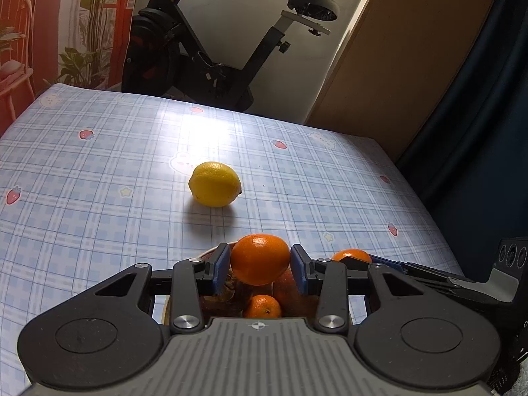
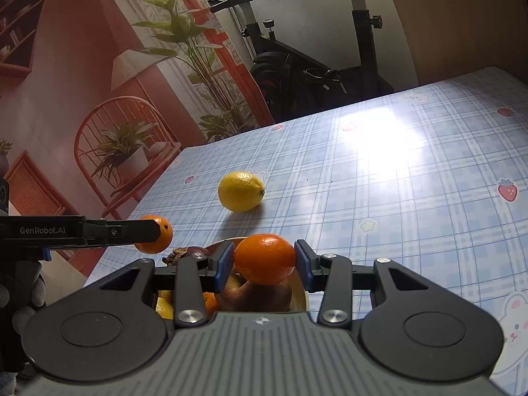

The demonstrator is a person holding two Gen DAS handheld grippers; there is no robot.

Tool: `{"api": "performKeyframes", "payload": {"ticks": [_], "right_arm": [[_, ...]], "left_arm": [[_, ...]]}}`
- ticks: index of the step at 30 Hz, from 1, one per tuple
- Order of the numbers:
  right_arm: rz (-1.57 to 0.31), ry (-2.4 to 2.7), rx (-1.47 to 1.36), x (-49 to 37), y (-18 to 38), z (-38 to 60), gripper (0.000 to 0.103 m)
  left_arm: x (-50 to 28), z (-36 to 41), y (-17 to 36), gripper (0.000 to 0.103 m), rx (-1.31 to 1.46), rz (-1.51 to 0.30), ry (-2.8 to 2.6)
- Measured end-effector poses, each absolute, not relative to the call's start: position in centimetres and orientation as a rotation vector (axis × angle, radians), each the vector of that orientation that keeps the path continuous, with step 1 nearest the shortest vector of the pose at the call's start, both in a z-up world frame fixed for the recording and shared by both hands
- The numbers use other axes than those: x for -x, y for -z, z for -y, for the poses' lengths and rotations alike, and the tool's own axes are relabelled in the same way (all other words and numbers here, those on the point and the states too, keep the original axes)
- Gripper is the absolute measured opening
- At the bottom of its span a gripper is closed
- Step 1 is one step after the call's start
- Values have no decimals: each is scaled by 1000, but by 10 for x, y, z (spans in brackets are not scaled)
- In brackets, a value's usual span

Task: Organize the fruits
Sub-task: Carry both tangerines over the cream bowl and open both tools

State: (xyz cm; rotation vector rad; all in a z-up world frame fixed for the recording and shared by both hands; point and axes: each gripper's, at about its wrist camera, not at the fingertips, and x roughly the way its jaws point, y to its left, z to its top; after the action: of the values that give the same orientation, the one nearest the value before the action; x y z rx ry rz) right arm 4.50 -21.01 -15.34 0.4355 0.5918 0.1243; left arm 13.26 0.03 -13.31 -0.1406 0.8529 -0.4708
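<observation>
Left gripper [image 1: 260, 264] pinches an orange [image 1: 260, 259] above the fruit bowl [image 2: 305, 298]; right gripper [image 2: 264, 260] likewise clamps an orange [image 2: 265, 259] — lemon [image 1: 214, 184] beyond on the checked tablecloth [image 1: 99, 171]; exercise bike [image 1: 211, 43] behind.

- A table [image 1: 99, 178] is wearing a blue plaid cloth with strawberries and bunnies.
- A lemon [image 1: 214, 183] is lying beyond the fingertips.
- A fruit bowl [image 2: 298, 292] is sitting beneath the fingers.

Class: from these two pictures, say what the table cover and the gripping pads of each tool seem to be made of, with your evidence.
Table cover: likely wipe-clean vinyl or oilcloth; printed checks, strong window glare. Pads: blue, matte, probably rubber or soft plastic; no shine, pressed against an orange.
</observation>
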Motion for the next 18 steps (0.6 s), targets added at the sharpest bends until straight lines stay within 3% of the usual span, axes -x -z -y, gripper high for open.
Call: {"api": "performKeyframes", "payload": {"ticks": [18], "right_arm": [[-645,-158,-250,-26,160,154,43]], "left_arm": [[-104,-10,152,42,134,-891,486]]}}
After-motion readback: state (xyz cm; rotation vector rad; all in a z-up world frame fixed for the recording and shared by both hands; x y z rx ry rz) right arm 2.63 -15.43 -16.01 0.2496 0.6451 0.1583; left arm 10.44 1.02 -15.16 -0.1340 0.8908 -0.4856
